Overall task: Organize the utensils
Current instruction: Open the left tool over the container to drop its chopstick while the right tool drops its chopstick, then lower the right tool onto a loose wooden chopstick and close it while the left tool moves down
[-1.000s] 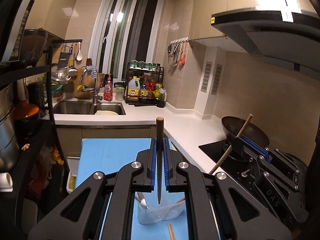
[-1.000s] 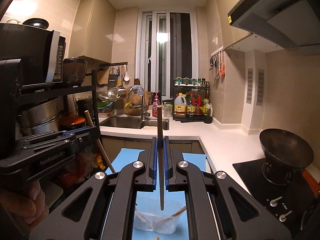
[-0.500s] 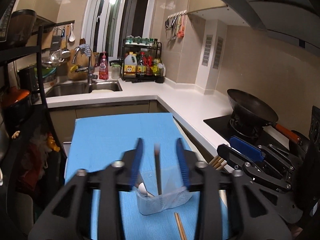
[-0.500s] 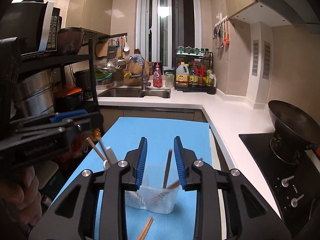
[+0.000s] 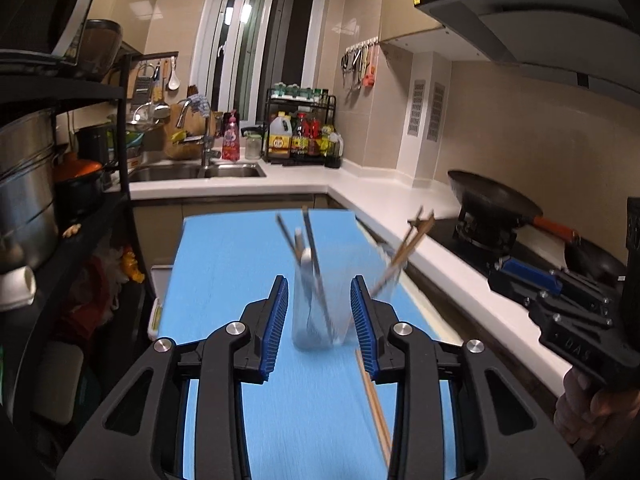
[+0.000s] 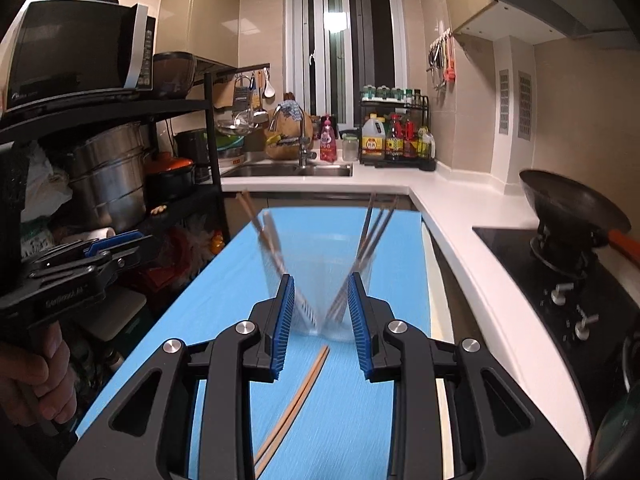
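While both tools are hovering low over the blue mat (image 5: 240,248), each is showing its blue-padded jaws spread wide with nothing between them. Nearest the left tool (image 5: 319,322), a pair of light wooden chopsticks (image 5: 374,404) is lying flat on the mat, running under its right jaw; from the right wrist view the same pair (image 6: 296,396) is slanting toward the right tool (image 6: 321,320). Just beyond the jaws, a clear plastic container (image 5: 316,312) is standing upright on the mat, blurred in both views. Inside it, dark chopsticks (image 5: 316,264) and a pale spoon-like utensil (image 5: 306,258) are leaning on one side, while wooden chopsticks (image 5: 404,248) are tilting out toward the white surface (image 5: 400,204). Off to the right, the other tool's black body (image 5: 560,308) is being gripped by a hand (image 5: 596,404). Farther back, a wok (image 5: 492,200) is sitting on the stove, and a sink (image 5: 200,172) and a bottle rack (image 5: 302,128) are standing below the window.
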`<state>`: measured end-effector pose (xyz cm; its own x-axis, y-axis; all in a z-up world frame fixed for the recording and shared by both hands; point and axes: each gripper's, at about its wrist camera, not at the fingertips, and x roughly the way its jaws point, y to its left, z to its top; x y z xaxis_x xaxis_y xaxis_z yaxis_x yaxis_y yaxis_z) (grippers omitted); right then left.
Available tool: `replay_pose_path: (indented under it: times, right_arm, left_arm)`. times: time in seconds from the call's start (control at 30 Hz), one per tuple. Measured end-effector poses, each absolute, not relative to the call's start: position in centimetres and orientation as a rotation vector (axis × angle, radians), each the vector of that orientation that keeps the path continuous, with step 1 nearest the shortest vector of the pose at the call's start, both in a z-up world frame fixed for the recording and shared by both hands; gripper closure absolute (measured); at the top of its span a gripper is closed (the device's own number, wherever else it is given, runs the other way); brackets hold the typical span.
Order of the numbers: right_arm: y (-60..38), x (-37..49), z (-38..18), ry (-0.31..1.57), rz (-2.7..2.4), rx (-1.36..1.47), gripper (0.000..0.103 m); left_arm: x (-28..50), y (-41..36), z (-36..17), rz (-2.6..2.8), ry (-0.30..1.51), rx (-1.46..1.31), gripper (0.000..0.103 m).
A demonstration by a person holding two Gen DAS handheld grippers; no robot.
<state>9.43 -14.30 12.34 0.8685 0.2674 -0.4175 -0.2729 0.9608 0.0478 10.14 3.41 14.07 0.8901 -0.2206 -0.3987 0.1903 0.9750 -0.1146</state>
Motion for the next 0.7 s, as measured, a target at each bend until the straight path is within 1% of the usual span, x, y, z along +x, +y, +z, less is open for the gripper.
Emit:
replay_pose_path:
  times: [0.27, 0.4, 0.7]
  right_arm:
    - [-13.8, 5.9, 3.7, 0.504, 0.189, 0.065, 0.074]
    - [-12.7, 6.0, 0.0, 0.575, 0.151, 0.059, 0.078]
    - [-10.0, 6.8, -4.0, 0.708, 0.176, 0.022, 0.078]
  left_arm:
    - [6.2, 4.0, 8.4, -0.143, 0.472, -0.045, 0.075]
    - [5.9, 4.8, 5.9, -0.109, 0.52, -0.074, 0.075]
    - [5.8, 5.4, 4.9, -0.084, 0.545, -0.102, 0.075]
